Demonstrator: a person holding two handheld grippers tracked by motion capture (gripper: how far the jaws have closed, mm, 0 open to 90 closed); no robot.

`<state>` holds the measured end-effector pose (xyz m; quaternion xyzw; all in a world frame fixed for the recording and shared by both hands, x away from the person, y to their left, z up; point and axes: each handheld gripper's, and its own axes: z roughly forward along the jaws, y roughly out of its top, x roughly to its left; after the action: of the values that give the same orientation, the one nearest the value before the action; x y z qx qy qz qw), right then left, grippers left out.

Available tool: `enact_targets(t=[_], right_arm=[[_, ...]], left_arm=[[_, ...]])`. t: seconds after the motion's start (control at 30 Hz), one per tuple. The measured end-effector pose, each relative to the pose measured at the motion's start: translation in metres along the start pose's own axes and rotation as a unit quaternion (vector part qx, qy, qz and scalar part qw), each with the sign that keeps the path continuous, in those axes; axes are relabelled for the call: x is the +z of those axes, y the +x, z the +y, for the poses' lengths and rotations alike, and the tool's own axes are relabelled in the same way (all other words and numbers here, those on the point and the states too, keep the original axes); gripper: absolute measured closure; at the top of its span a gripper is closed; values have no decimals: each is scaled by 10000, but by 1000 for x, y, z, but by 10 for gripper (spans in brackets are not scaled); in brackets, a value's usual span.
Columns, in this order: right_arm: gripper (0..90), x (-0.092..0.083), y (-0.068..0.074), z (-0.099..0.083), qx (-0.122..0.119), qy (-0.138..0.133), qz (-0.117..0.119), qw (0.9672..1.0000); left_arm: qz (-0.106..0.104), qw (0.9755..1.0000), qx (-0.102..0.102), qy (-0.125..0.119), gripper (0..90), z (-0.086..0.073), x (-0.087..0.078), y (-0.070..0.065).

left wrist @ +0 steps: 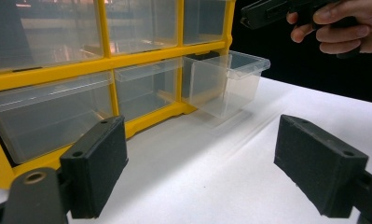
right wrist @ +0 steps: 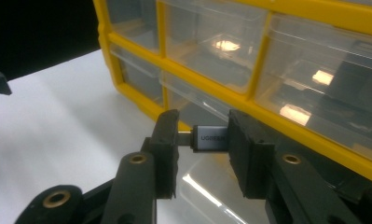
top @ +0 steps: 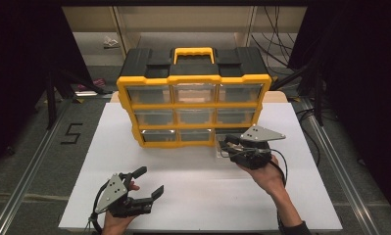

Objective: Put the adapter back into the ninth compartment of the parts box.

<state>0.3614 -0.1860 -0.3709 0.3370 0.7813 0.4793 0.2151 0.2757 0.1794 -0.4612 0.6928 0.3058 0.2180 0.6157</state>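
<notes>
Right tool point(right wrist: 200, 154) leads here, its jaws pinched on a small grey USB adapter point(right wrist: 210, 138) marked UGREEN, held just above the pulled-out clear drawer point(left wrist: 226, 81) at the bottom right of the yellow-and-black drawer organizer point(top: 193, 95). That cabinet stands toward the back of the white counter point(top: 198, 196), its other drawers pushed in. Left tool point(top: 145, 188) hovers low near the front edge with jaws spread wide and empty. Judging by this, the step in hand is dropping the adapter into the open drawer; next calls for lowering over the bin, releasing, then pushing the drawer shut.
</notes>
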Motion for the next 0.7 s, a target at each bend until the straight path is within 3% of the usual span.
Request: enact_targets(t=[0.7], right_arm=[[648, 3, -21, -10, 339, 61, -349, 9988]], left_arm=[[5, 10000, 12, -12, 167, 0, 0, 0]])
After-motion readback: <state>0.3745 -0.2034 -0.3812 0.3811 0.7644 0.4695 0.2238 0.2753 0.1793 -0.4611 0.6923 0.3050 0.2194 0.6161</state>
